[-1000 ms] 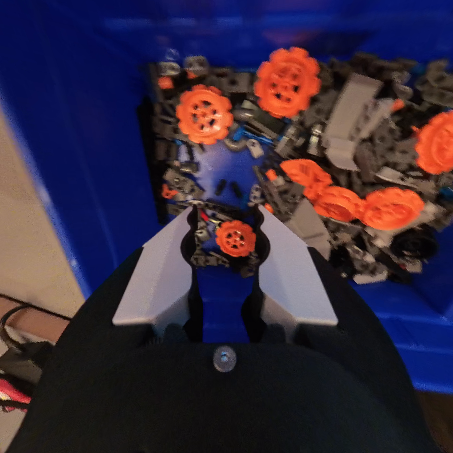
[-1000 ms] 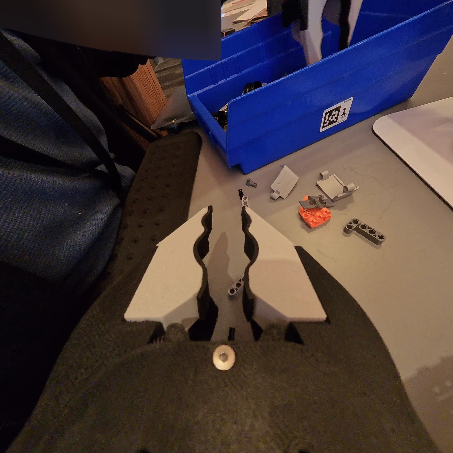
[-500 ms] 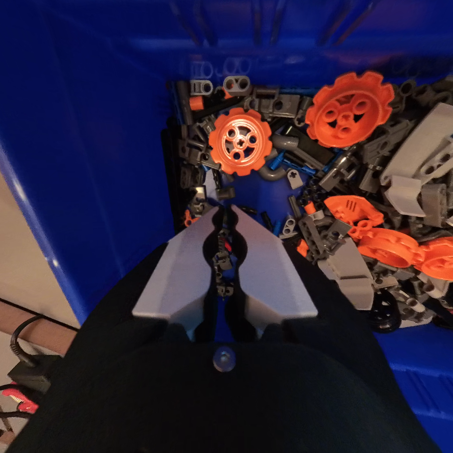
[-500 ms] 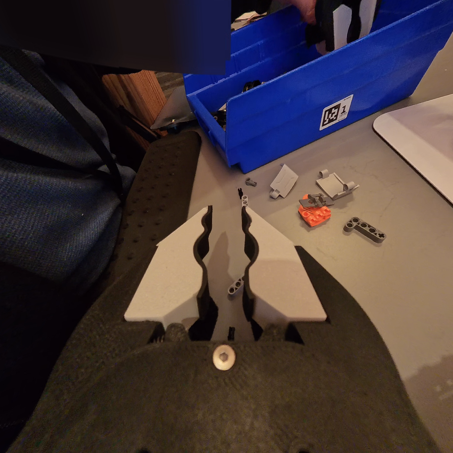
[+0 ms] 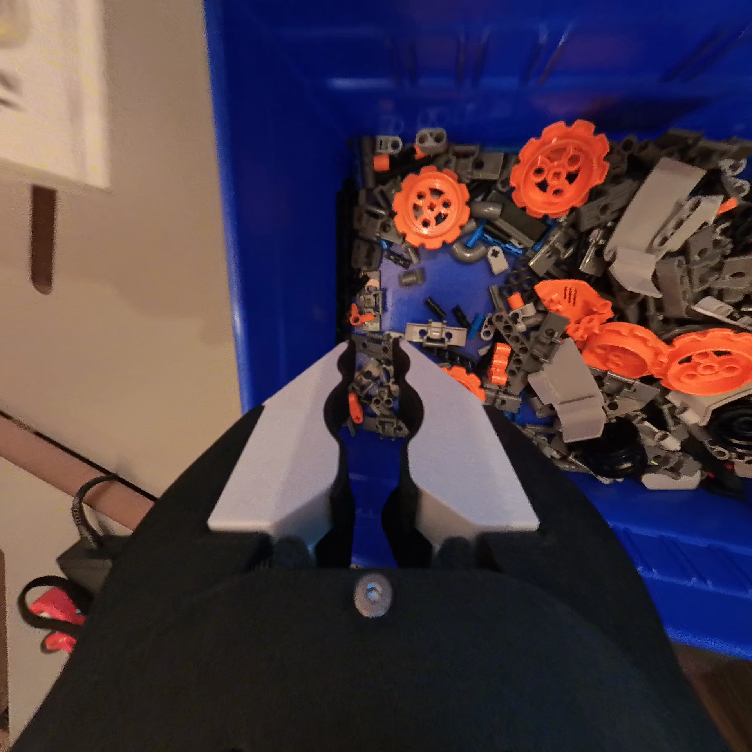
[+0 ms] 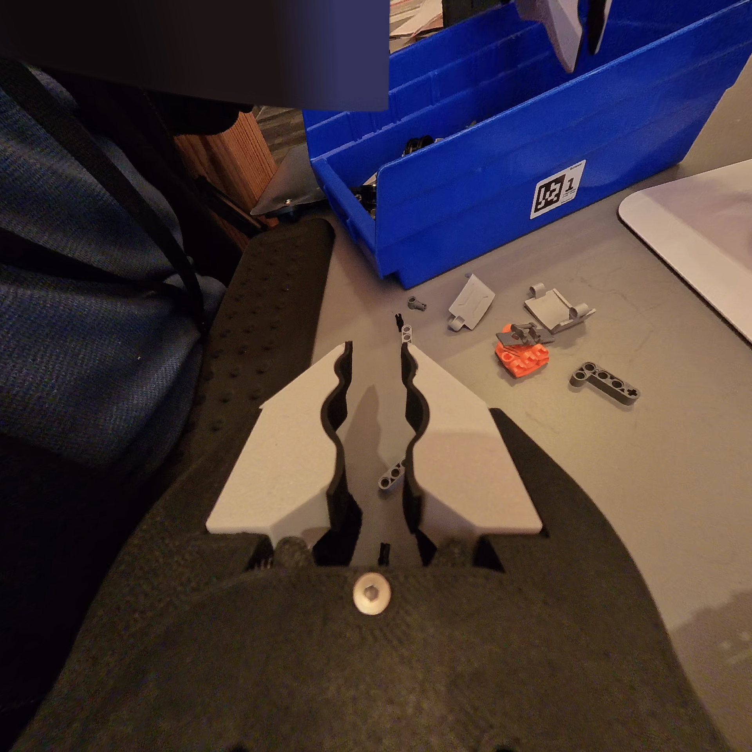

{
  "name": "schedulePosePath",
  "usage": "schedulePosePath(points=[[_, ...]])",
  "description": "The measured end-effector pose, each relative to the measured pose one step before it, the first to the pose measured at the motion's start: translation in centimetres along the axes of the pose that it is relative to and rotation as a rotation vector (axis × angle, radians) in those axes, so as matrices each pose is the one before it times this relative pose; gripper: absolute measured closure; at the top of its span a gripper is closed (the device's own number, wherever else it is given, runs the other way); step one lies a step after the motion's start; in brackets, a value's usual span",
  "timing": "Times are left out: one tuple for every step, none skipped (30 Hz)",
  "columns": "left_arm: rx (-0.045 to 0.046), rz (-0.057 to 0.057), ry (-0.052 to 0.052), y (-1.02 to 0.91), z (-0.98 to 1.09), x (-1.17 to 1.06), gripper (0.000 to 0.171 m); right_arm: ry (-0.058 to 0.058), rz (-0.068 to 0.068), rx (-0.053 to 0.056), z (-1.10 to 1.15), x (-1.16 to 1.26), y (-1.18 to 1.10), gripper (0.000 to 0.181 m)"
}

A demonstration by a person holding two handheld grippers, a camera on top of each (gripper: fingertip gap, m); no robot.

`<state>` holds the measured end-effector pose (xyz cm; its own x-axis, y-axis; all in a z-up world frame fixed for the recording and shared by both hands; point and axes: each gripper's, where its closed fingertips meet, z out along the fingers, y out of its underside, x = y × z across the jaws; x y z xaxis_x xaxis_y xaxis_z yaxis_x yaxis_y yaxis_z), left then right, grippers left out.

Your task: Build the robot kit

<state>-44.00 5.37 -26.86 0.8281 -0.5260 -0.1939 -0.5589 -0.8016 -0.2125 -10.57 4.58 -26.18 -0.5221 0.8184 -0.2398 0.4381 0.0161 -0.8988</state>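
The left gripper [image 5: 372, 346] hangs over the near left corner of the blue bin [image 5: 280, 203], its tips pinching a small dark grey piece [image 5: 372, 349]; what kind of piece it is cannot be made out, since it blends into the loose grey and black parts [image 5: 376, 401] below. The frame's right edge cuts off the bin's heap, and one orange wheel [image 5: 464, 380] is half hidden behind the gripper's right finger. Two toothed orange wheels [image 5: 431, 206] lie toward the bin's far wall.

Only the right wrist view shows the bin's outside, with a black-and-white sticker [image 6: 555, 189] on its front, and the left gripper's tips hanging above it at the top edge. The right gripper [image 6: 376, 346] rests low over the grey counter [image 6: 610, 508], jaws apart and empty, a short grey beam [image 6: 391, 474] lying between its fingers. In front of the bin lie two light grey panels [image 6: 472, 303], an orange piece [image 6: 523, 358] under a dark grey one, and an angled grey beam [image 6: 604, 382]. A white board [image 6: 700, 236] is cut off at the right. A person's blue sleeve [image 6: 81, 285] fills the left, beside a black dimpled mat [image 6: 268, 317].
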Motion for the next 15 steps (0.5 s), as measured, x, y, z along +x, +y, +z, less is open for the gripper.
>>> schedulePosePath(points=[[0.0282,0.0051,-0.002,-0.465,-0.289,-0.086,0.152,-0.0005,0.0008,0.0001,0.006,0.004,0.004,0.16],[0.02382,0.0039,-0.0033,-0.474,-0.191,-0.071,0.148,-0.0006,0.0004,-0.0008,0.013,0.002,0.012,0.16],[0.01672,0.0026,0.0087,-0.429,-0.082,0.137,0.146,0.0001,-0.0001,-0.0015,0.023,0.001,0.03,0.16],[0.01501,0.0066,0.0204,-0.428,0.011,0.368,0.146,0.0003,-0.0002,-0.0006,0.005,-0.001,0.017,0.16],[0.01314,0.0121,0.009,-0.446,0.1,0.25,0.142,0.0002,0.0003,0.0005,-0.002,0.008,-0.007,0.16],[0.01026,0.0172,-0.0039,-0.435,0.174,0.118,0.141,0.0003,0.0008,0.0005,-0.005,0.017,0.003,0.16],[0.00609,0.0177,0.0037,-0.389,0.253,0.242,0.141,-0.0001,0.0007,-0.0001,0.005,0.009,0.006,0.16],[0.00116,0.0128,0.0087,-0.327,0.303,0.255,0.141,-0.0004,0.0003,-0.0007,0.017,0.008,0.019,0.16],[-0.00026,0.0097,0.0022,-0.317,0.354,0.105,0.139,-0.0006,0.0001,-0.001,0.017,-0.005,0.014,0.16],[0.00111,0.0097,0.0052,-0.332,0.386,0.133,0.138,-0.0007,0.0,-0.0008,0.024,-0.013,0.011,0.16],[0.00251,0.0114,0.0151,-0.339,0.43,0.276,0.138,-0.0005,0.0001,-0.0002,0.006,-0.003,-0.002,0.16],[-0.00508,0.0127,0.0118,-0.235,0.517,0.221,0.138,-0.0007,0.0002,0.0004,0.003,-0.011,-0.006,0.16],[-0.01184,0.0153,-0.0012,-0.129,0.528,0.005,0.138,-0.0001,0.0001,0.0004,-0.01,0.0,-0.001,0.16],[-0.0095,0.0121,0.0027,-0.14,0.531,0.026,0.138,0.0004,0.0001,0.0002,0.001,0.005,-0.002,0.16],[-0.00534,0.0048,0.0146,-0.177,0.51,0.16,0.138,0.0002,0.0001,0.0002,-0.006,-0.002,0.002,0.16]])
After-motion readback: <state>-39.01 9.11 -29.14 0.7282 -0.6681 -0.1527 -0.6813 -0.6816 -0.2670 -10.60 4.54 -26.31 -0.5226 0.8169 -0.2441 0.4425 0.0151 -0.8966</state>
